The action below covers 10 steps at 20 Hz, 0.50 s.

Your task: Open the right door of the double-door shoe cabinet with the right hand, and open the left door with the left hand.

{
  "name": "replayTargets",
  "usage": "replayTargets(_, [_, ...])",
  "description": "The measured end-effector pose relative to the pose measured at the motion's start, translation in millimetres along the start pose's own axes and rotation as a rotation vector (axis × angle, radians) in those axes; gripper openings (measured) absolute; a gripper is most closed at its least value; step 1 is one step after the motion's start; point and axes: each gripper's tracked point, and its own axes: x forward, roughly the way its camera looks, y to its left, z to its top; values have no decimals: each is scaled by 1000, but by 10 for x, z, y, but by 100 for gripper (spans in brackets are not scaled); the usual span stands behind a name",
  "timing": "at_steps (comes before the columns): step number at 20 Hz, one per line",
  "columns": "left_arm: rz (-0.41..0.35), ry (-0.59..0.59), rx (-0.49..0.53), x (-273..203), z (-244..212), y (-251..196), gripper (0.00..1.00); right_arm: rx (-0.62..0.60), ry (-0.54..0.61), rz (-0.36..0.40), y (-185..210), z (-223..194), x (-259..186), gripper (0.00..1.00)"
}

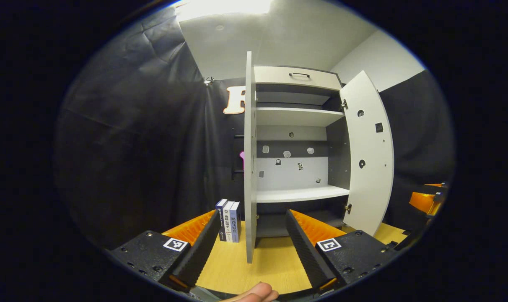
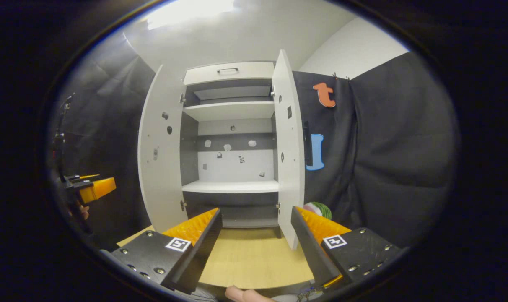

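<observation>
Shoe cabinet (image 1: 296,138) doors are the whole job, and from near to far the pictures suggest that job is done. Nearest, in the left gripper view, the left gripper (image 1: 250,245) has its jaws spread wide with nothing between them, the edge of the left door (image 1: 249,167) standing just ahead of the gap. In the right gripper view the right gripper (image 2: 256,241) is likewise wide open and empty, low over the pale wooden worktop (image 2: 250,260).

Beyond them, the cabinet stands at the back of the worktop with both doors swung out: the left door edge-on to its own camera, the right door (image 2: 288,147) also fully swung open. Bare shelves and the back panel show inside. I judge that no step is left except to draw the hands away.

For writing, 3 books (image 1: 228,220) stand upright on the worktop just left of the left door; their spines carry printed characters, too small to read reliably. Square markers sit on the gripper bodies.
</observation>
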Motion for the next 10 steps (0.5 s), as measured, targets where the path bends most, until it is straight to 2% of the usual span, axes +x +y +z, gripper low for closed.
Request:
replayTargets(1, [-13,12,-17,-15,-65,-63,96,0,-1,-3,-1,-4,7,94])
replayTargets(2, [-27,19,-21,-19,-108,-100,96,1,-1,-9,-18,-8,8,99])
replayTargets(7, [-83,26,1,-23,-177,-262,96,4,-3,-17,-52,-31,-23,99])
replayTargets(8, [-96,22,4,-38,-177,-296,94,7,-6,-18,-63,-32,-35,99])
replayTargets(10, [-108,19,9,-44,-178,-323,96,9,-7,-22,-76,-27,-31,99])
